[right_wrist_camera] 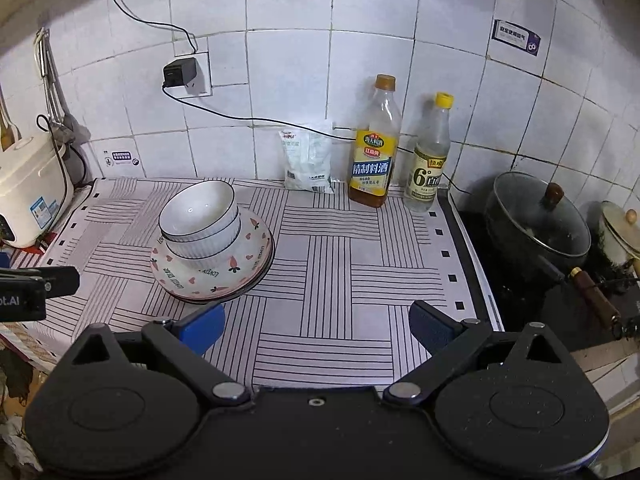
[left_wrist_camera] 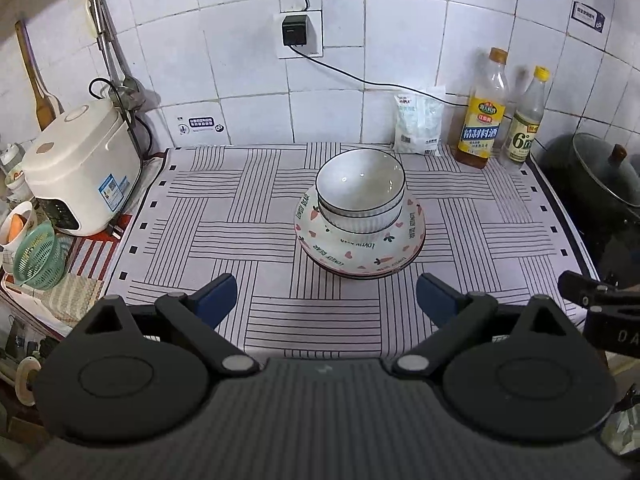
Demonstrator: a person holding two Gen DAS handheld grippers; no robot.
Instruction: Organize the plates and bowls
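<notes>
Two white ribbed bowls (left_wrist_camera: pixel 360 188) with dark rims are nested and sit on a stack of plates (left_wrist_camera: pixel 360 252); the top plate has carrot and heart prints. The stack stands on the striped cloth in the middle of the counter. It also shows in the right wrist view, bowls (right_wrist_camera: pixel 198 216) on plates (right_wrist_camera: pixel 216 276), to the left. My left gripper (left_wrist_camera: pixel 326 298) is open and empty, just in front of the stack. My right gripper (right_wrist_camera: pixel 316 326) is open and empty, to the right of the stack, over bare cloth.
A white rice cooker (left_wrist_camera: pixel 78 168) and a green basket (left_wrist_camera: pixel 38 256) stand at the left. A salt bag (right_wrist_camera: pixel 308 160) and two bottles (right_wrist_camera: pixel 374 144) stand by the tiled wall. A lidded black pot (right_wrist_camera: pixel 536 220) sits on the stove at the right.
</notes>
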